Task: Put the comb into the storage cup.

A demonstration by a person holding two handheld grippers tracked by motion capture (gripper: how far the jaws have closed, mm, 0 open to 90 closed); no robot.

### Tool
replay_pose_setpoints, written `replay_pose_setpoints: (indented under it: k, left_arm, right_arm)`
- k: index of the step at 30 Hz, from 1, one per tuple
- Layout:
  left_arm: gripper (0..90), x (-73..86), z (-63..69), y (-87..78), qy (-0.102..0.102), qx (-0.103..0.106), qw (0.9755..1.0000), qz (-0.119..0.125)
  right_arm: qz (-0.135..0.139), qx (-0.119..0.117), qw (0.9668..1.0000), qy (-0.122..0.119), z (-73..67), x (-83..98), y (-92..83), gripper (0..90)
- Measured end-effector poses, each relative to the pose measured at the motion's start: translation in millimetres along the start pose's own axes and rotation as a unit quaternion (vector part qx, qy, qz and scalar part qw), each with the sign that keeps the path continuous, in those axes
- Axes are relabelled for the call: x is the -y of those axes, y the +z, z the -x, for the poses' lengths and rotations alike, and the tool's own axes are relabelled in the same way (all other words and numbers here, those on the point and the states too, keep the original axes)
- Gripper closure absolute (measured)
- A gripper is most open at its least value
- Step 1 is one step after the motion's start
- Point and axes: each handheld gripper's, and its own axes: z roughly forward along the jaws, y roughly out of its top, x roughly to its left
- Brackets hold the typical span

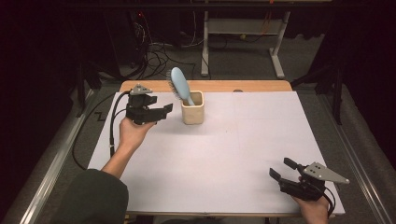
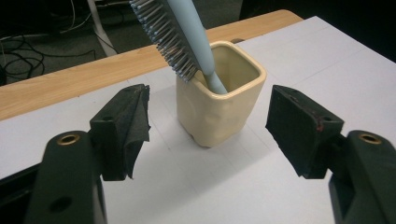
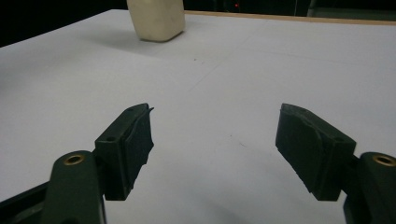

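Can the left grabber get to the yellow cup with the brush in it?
Probably yes. The left gripper is open and points at the cream cup, with bare white table between them. Only the blue hairbrush, leaning out toward that side, might brush against it.

A wooden table (image 1: 261, 86) carries a white sheet (image 1: 243, 149), on which a cream cup (image 1: 192, 113) stands.
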Motion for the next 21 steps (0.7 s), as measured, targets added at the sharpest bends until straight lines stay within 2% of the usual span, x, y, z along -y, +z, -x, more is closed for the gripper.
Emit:
replay_pose_setpoints:
  k: [21]
  left_arm:
    - [30.8,8.9,1.9,-10.3,0.001,0.004,1.0000,0.003]
  right_arm:
    - [0.002,0.001,1.0000,0.003,0.1,-0.1,-0.7,27.6]
